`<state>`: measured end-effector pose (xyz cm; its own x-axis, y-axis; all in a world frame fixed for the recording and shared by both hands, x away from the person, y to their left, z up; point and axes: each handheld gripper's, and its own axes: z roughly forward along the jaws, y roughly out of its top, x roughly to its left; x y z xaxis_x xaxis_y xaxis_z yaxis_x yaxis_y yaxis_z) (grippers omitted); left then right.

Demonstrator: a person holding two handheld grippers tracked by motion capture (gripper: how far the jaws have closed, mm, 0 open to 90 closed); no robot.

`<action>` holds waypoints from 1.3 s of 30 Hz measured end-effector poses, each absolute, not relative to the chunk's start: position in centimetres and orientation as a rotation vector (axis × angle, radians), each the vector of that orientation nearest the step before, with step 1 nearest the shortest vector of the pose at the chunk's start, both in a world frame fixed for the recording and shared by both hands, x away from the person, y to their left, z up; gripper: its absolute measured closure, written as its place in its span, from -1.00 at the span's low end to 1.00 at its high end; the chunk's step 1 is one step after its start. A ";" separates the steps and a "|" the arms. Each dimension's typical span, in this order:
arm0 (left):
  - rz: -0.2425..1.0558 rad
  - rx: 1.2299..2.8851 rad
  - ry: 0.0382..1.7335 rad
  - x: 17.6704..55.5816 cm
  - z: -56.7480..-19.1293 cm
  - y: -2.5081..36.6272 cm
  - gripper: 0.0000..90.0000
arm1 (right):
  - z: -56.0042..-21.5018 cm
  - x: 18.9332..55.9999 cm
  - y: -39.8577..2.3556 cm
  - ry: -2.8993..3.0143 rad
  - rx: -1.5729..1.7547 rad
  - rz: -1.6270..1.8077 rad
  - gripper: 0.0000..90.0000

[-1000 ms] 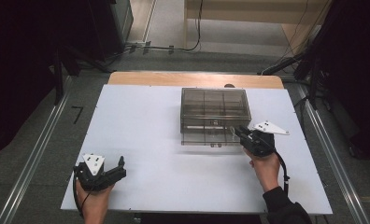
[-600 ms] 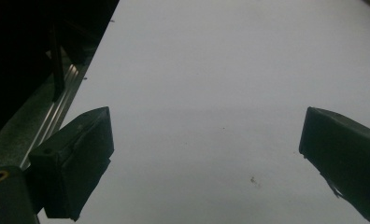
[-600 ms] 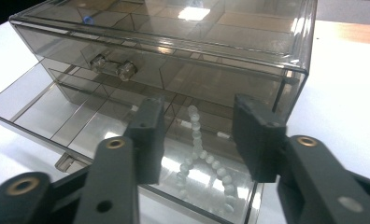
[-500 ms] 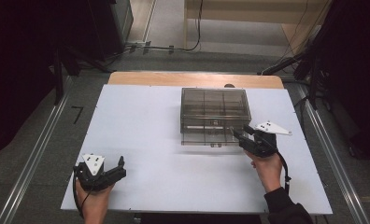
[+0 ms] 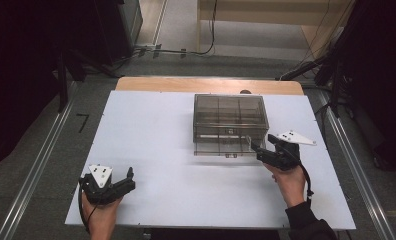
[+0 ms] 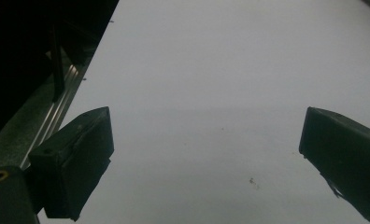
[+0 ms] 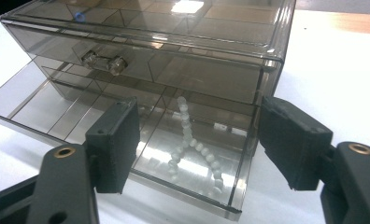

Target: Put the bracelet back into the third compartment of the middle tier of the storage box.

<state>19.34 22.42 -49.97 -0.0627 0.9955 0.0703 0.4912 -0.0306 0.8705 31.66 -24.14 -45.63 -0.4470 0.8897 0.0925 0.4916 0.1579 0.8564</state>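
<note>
right jaws: spread wide, nothing between the pads, straddling the right-hand corner of the pulled-out bottom drawer (image 7: 127,140)
right gripper (image 5: 258,150): tips at the organizer's front right corner, held by the person's right hand (image 5: 288,180) near the table's right edge
bead string (image 7: 192,144): pale beads, lying in the open drawer's rightmost compartment, directly ahead of the right jaws
drawer organizer (image 5: 230,122): smoky clear plastic, stands right of centre toward the table's far edge; bottom drawer slid out toward the near edge, upper drawer shut
upper drawer knobs (image 7: 103,61): two clear knobs on the shut drawer front
left jaws: spread wide, only bare table between them
left gripper (image 5: 128,180): at the near left corner of the table, well apart from the organizer, held by the left hand (image 5: 100,212)
table (image 5: 151,130): white top; wooden strip along far edge
</note>
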 end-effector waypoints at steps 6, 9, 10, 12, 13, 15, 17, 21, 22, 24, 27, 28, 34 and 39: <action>1.021 1.584 1.616 19.4 -50.0 22.4 -0.92 | -45.6 31.5 -24.1 2.018 1.309 1.210 -0.45; 1.018 1.586 1.616 19.4 -49.9 22.4 -0.92 | -45.5 31.3 -24.1 2.019 1.306 1.210 -0.49; 1.017 1.586 1.615 19.4 -49.9 22.4 -0.92 | -45.4 31.2 -24.1 2.018 1.300 1.209 -0.52; 1.017 1.586 1.615 19.4 -49.9 22.4 -0.92 | -45.3 31.1 -24.1 2.028 1.304 1.206 -0.54; 1.018 1.584 1.615 19.4 -50.0 22.4 -0.92 | -45.3 31.1 -24.1 2.028 1.304 1.206 -0.54; 1.020 1.584 1.614 19.4 -50.0 22.3 -0.92 | -45.3 31.0 -24.2 2.027 1.309 1.197 -0.56; 1.019 1.585 1.613 19.4 -50.0 22.3 -0.92 | -45.3 30.9 -24.3 2.021 1.309 1.194 -0.57; 1.019 1.586 1.614 19.4 -50.0 22.4 -0.92 | -45.2 30.7 -24.6 2.012 1.307 1.193 -0.57; 1.019 1.586 1.614 19.4 -50.0 22.3 -0.92 | -45.1 30.7 -24.6 2.009 1.312 1.191 -0.58; 1.020 1.586 1.613 19.4 -50.0 22.3 -0.92 | -45.1 30.6 -24.8 2.004 1.314 1.195 -0.58; 1.020 1.585 1.614 19.4 -50.0 22.3 -0.92 | -45.0 30.5 -25.0 1.998 1.320 1.197 -0.58; 1.019 1.586 1.614 19.4 -50.0 22.3 -0.92 | -45.0 30.5 -25.1 1.995 1.321 1.196 -0.58; 1.019 1.585 1.614 19.4 -50.0 22.3 -0.92 | -44.9 30.3 -25.5 1.983 1.329 1.198 -0.58; 1.018 1.587 1.616 19.4 -50.0 22.3 -0.92 | -45.0 30.0 -26.0 1.980 1.339 1.187 -0.58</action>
